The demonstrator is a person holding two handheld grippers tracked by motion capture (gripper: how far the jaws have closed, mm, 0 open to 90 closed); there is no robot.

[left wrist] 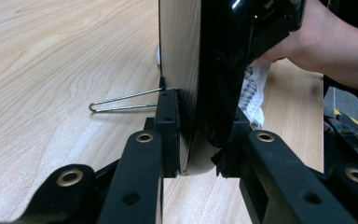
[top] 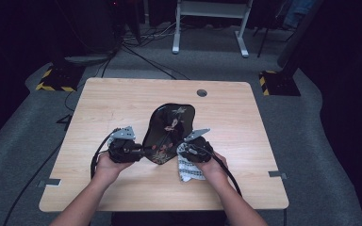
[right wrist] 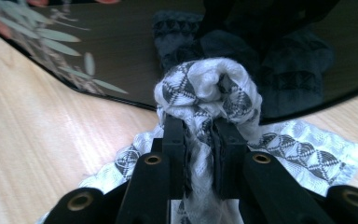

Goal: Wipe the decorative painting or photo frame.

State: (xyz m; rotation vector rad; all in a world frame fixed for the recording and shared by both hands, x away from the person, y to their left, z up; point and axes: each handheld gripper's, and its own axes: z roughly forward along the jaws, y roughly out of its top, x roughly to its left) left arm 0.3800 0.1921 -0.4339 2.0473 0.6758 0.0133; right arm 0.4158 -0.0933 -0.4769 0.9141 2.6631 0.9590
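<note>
A dim room with grey carpet, trailing cables and a white frame stand at the back surrounds a light wooden surface [top: 122, 103] with a cable hole near its far edge.

At its centre a black lacquered tray [top: 167, 129] with a floral pattern is propped on edge, its glossy face tilted toward the right side, its long axis running away from the person. A thin wire stand [left wrist: 121, 100] lies on the wood behind it.

The left gripper [top: 139, 150] has its jaws nearly closed, clamped on the tray's near lower rim (plain underside against one pad, lacquered face against the other).

The right gripper [top: 185, 149] has its jaws almost fully closed on a bunched white cloth [right wrist: 205, 88] with a dark diamond print; the loose remainder drapes onto the surface below.

The cloth wad sits directly ahead of the right jaws and just short of the lacquered face, where its reflection is visible; contact cannot be confirmed. The right hand is the nearer to that face.

Judgement: wiping is in hand; the next stroke calls for pressing forward against the braced tray. The tray holds nothing.
</note>
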